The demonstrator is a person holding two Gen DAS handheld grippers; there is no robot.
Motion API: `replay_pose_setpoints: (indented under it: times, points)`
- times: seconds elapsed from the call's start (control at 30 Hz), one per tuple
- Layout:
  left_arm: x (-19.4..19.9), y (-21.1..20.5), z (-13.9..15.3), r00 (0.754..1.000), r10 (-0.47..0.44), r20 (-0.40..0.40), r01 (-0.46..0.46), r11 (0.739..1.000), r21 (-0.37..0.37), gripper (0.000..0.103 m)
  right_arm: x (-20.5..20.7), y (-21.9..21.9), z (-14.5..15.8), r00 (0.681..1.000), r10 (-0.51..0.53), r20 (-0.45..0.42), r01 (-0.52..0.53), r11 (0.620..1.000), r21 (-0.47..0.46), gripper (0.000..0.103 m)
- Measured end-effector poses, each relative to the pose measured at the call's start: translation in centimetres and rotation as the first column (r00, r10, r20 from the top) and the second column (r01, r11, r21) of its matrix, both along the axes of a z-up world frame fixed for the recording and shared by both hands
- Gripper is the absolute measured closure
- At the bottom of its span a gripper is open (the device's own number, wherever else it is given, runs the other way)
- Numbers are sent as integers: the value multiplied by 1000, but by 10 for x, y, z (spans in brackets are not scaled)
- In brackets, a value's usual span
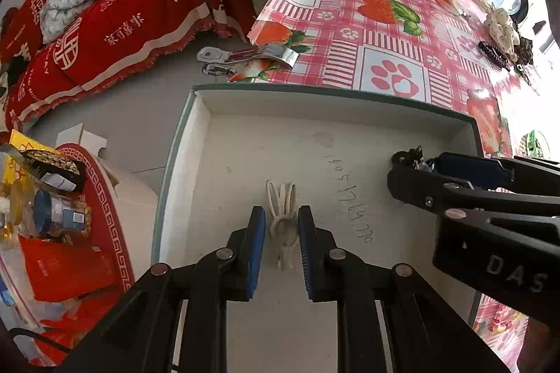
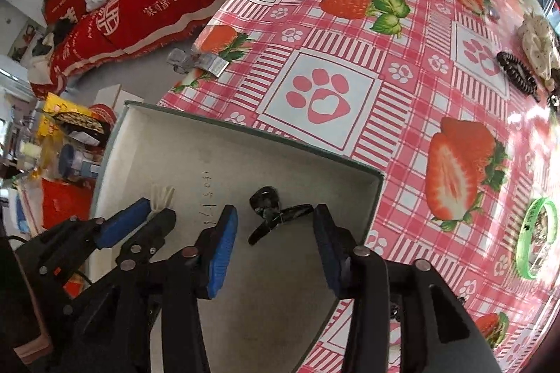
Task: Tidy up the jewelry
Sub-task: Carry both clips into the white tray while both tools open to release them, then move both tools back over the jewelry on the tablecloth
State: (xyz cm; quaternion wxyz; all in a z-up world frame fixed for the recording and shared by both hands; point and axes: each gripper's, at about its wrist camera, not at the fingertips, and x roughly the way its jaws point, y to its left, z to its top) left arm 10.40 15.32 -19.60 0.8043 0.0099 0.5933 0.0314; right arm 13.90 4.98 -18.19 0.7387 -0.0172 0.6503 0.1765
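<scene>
A shallow white box with a teal rim (image 1: 315,90) (image 2: 245,128) lies on the strawberry tablecloth. In the left wrist view my left gripper (image 1: 280,216) is shut on a cream claw hair clip (image 1: 284,226), which stands on the box floor. From the right wrist view, that gripper (image 2: 154,210) and the cream clip (image 2: 162,195) show at the left. My right gripper (image 2: 275,211) is open over the box's right corner. A black hair clip (image 2: 276,215) lies on the floor between its blue pads (image 2: 224,233), touching neither. The black clip (image 1: 410,156) also appears beside the right gripper (image 1: 416,168).
On the far right of the table lie a cream scrunchie (image 1: 501,26) (image 2: 537,40), a black spiral hair tie (image 1: 493,52) (image 2: 518,71) and a green bangle (image 2: 535,240). Silver clips (image 1: 245,56) sit at the table's left edge. A round stand with snacks (image 1: 70,198) is left of the box.
</scene>
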Motion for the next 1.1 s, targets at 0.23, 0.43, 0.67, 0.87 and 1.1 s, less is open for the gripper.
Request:
replay_pose_setpoints:
  times: [0.23, 0.43, 0.67, 0.87, 1.1]
  points:
    - [-4, 2, 17, 998, 27, 51, -27, 1000, -3, 3, 1, -8, 21, 1000, -25, 7, 24, 997, 74, 39]
    - [-7, -5, 26, 998, 12, 60, -13, 999, 29, 3, -4, -29, 46, 996, -93, 13, 91, 988, 125, 32]
    - [-13, -27, 39, 998, -55, 29, 55, 998, -8, 2, -13, -67, 67, 984, -177, 32, 171, 977, 126, 22]
    - [-15, -67, 51, 991, -128, 25, 128, 992, -4, 0, -28, -124, 73, 959, -282, 21, 279, 956, 94, 21]
    - [-17, -114, 58, 977, -214, 25, 214, 977, -23, 0, -50, -198, 68, 914, -407, -2, 407, 913, 26, 21]
